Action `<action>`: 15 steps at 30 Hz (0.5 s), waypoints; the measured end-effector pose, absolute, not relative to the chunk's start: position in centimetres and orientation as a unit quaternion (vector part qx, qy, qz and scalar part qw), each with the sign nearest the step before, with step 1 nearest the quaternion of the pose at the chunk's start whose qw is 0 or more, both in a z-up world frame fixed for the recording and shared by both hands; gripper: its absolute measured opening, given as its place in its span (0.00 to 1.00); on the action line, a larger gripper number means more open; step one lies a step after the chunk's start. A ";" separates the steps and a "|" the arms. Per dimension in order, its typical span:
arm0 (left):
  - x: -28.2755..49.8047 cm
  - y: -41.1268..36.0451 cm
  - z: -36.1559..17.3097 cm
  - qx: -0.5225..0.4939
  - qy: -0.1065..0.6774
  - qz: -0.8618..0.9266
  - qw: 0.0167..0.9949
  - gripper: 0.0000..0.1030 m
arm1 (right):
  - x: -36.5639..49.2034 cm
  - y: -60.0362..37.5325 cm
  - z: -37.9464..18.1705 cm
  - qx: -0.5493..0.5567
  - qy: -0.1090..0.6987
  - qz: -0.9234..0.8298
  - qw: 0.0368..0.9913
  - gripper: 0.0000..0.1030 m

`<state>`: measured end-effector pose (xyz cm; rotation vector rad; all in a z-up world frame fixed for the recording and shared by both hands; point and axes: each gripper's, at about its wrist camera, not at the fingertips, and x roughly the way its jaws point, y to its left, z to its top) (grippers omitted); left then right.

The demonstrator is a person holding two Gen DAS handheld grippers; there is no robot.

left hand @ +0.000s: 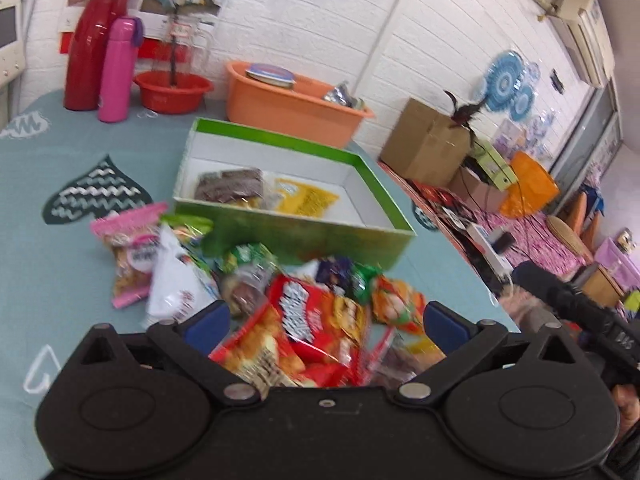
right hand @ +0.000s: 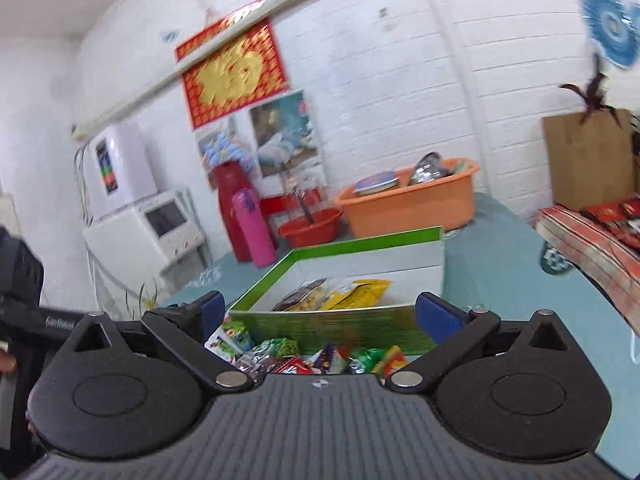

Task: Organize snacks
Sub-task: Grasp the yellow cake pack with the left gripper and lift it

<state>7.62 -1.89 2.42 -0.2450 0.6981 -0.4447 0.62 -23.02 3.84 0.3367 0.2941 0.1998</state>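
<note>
A pile of snack packets lies on the blue-green tablecloth in front of a green box [left hand: 304,236] with a white inside. The box holds a dark packet [left hand: 230,186] and a yellow packet [left hand: 306,198]. My left gripper [left hand: 326,322] is open and empty just above a red packet [left hand: 304,320] at the near end of the pile. A pink packet [left hand: 128,248] and a white packet [left hand: 174,284] lie to its left. My right gripper [right hand: 326,314] is open and empty, above the pile [right hand: 304,356], facing the green box [right hand: 340,322].
An orange tub [left hand: 288,106], a red bowl [left hand: 174,92], a pink bottle [left hand: 118,70] and a red flask [left hand: 94,42] stand along the far edge by the wall. The table's right edge drops to a cluttered floor with a cardboard box [left hand: 424,148].
</note>
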 end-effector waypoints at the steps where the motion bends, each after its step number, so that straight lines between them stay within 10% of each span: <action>1: 7.5 -2.4 2.3 -0.116 0.340 -0.227 0.905 1.00 | 0.3 -23.5 3.3 0.169 0.162 0.097 0.967 1.00; 15: 11.5 -14.7 -0.3 -0.040 0.382 -0.354 0.853 1.00 | -3.3 -24.7 -2.2 0.098 0.279 0.076 0.952 1.00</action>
